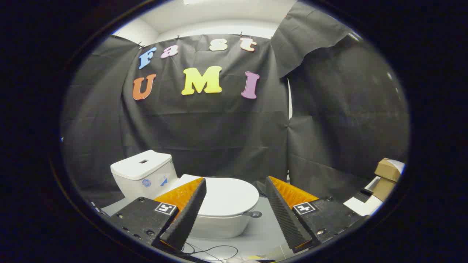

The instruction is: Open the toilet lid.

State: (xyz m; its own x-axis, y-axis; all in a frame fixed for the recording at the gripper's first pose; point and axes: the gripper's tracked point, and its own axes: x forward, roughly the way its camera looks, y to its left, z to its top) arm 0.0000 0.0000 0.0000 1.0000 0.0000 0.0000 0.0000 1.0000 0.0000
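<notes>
facing the toilet lid [228, 195], closed flat, just ahead between the fingers; gripper [236, 186] spread wide, grasping nothing; lid's free front edge points rightward, tank [144, 173] at left.

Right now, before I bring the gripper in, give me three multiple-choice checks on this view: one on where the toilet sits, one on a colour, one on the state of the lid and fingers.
1. Where is the toilet lid relative to the gripper?
A. Beyond the fingers, seen in the gap between them
B. Clamped between the fingers
C. Behind the cistern

2. What colour is the cistern?
A. Black
B. White
C. Brown

3. What is the state now?
A. Lid raised, fingers shut
B. Lid down, fingers shut on it
C. Lid down, fingers open and apart from it

Answers:
1. A, the lid shows past the fingertips, untouched.
2. B, the cistern is white like the bowl.
3. C, the lid lies flat on the bowl and a wide gap separates the fingers.
</notes>
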